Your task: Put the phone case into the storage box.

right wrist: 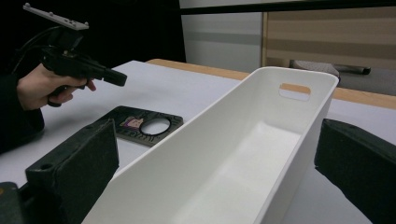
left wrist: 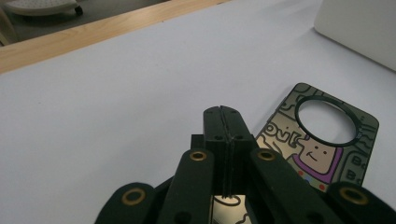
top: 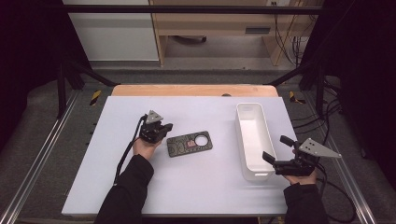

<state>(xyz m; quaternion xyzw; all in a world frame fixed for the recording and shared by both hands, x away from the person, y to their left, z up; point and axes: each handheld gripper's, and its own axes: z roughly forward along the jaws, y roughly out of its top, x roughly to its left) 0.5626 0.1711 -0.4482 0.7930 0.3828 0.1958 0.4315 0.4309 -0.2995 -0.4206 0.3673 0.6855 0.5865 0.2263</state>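
left gripper [left wrist: 223,116], jaws pressed together empty above the phone case [left wrist: 322,140], could slide it away instead of gripping.

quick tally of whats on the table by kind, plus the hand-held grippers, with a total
phone case: 1
white bin: 1
hand-held gripper: 2, left shut at the case's end, right open around the bin's near end
total: 4
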